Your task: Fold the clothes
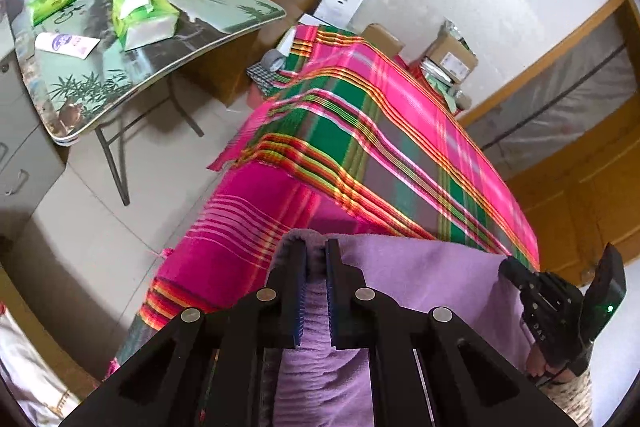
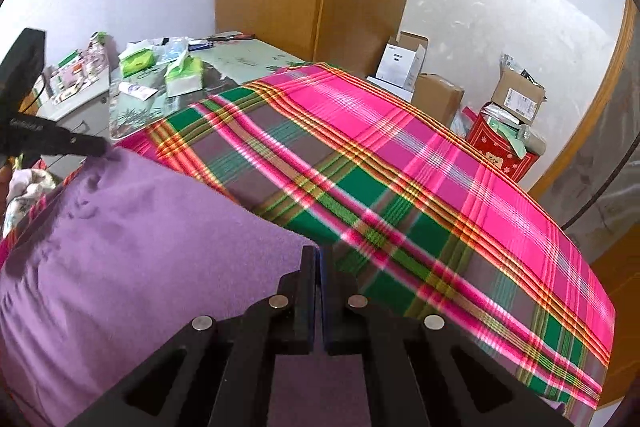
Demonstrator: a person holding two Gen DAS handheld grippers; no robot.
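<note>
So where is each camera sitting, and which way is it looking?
Left wrist: rides on the left gripper, looking down past its fingers, which pinch the purple cloth, toward the plaid-covered table; the right gripper shows at the right edge.
Right wrist: rides on the right gripper, shut on the same cloth's edge; the left gripper shows at the left.
Shared: the purple cloth, plaid table, tissue packs.

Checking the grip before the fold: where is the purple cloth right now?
The purple cloth hangs between both grippers over the near end of the plaid-covered table, pinched by the left gripper and right gripper.
</note>
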